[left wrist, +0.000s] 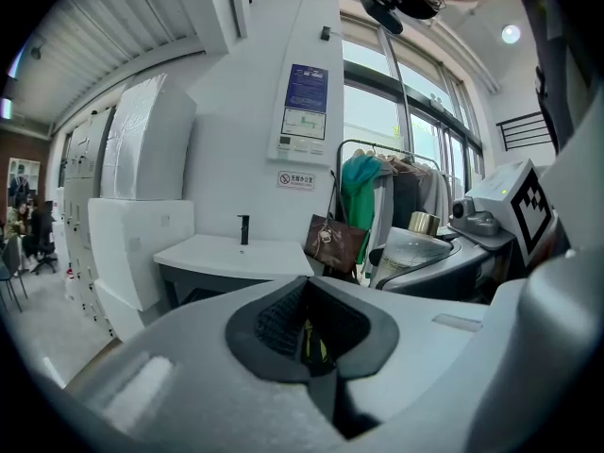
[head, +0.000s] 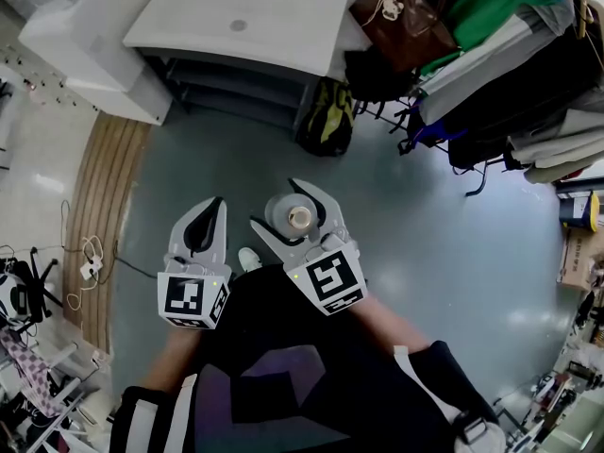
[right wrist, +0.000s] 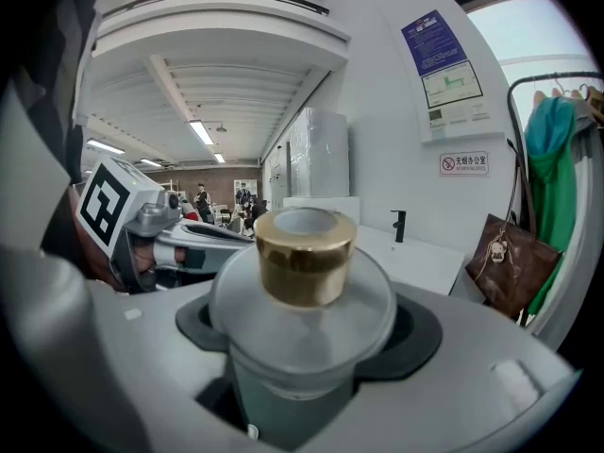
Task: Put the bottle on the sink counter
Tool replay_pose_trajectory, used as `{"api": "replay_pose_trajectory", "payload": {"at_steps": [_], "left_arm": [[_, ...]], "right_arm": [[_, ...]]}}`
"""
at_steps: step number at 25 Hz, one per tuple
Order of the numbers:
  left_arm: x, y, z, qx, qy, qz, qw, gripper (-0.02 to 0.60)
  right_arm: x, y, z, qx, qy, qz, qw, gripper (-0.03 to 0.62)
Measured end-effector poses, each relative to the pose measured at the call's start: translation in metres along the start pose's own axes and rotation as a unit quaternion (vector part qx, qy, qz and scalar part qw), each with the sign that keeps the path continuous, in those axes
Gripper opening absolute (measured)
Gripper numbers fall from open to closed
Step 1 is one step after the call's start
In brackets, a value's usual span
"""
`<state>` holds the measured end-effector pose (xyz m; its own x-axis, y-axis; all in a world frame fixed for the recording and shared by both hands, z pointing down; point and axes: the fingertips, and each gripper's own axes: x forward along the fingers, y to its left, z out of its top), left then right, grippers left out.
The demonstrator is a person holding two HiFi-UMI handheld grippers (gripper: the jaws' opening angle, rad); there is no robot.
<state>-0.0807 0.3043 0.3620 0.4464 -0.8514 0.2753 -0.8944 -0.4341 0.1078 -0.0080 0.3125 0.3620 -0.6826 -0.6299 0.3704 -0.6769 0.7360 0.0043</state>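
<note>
A frosted clear bottle point(head: 288, 215) with a gold cap point(right wrist: 304, 256) stands upright between the jaws of my right gripper point(head: 295, 208), which is shut on its round body point(right wrist: 300, 321). It hangs in the air above the grey floor, well short of the white sink counter point(head: 283, 28) at the top of the head view. The counter with its black tap point(right wrist: 399, 226) also shows ahead in the right gripper view. My left gripper point(head: 207, 223) is just left of the right one, its jaws together and nothing in them; its black pads point(left wrist: 274, 321) nearly meet.
A brown handbag point(head: 401, 15) and hanging clothes point(head: 514, 55) on a rack stand right of the counter. A black and yellow backpack point(head: 326, 116) lies on the floor below the counter. A white cabinet point(head: 90, 50) is to the counter's left, with cables point(head: 90, 262) on the floor beside a wooden strip.
</note>
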Motion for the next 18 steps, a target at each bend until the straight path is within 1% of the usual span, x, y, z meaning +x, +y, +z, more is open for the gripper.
{"api": "replay_pose_trajectory", "payload": {"at_steps": [11, 18], "left_arm": [[0.011, 0.003, 0.011, 0.006, -0.004, 0.011, 0.9999, 0.002], [0.028, 0.002, 0.017, 0.007, -0.003, 0.018, 0.9998, 0.002]], "right_arm": [[0.006, -0.021, 0.007, 0.006, -0.004, 0.001, 1.000, 0.341], [0.009, -0.041, 0.012, 0.007, -0.009, 0.005, 1.000, 0.341]]}}
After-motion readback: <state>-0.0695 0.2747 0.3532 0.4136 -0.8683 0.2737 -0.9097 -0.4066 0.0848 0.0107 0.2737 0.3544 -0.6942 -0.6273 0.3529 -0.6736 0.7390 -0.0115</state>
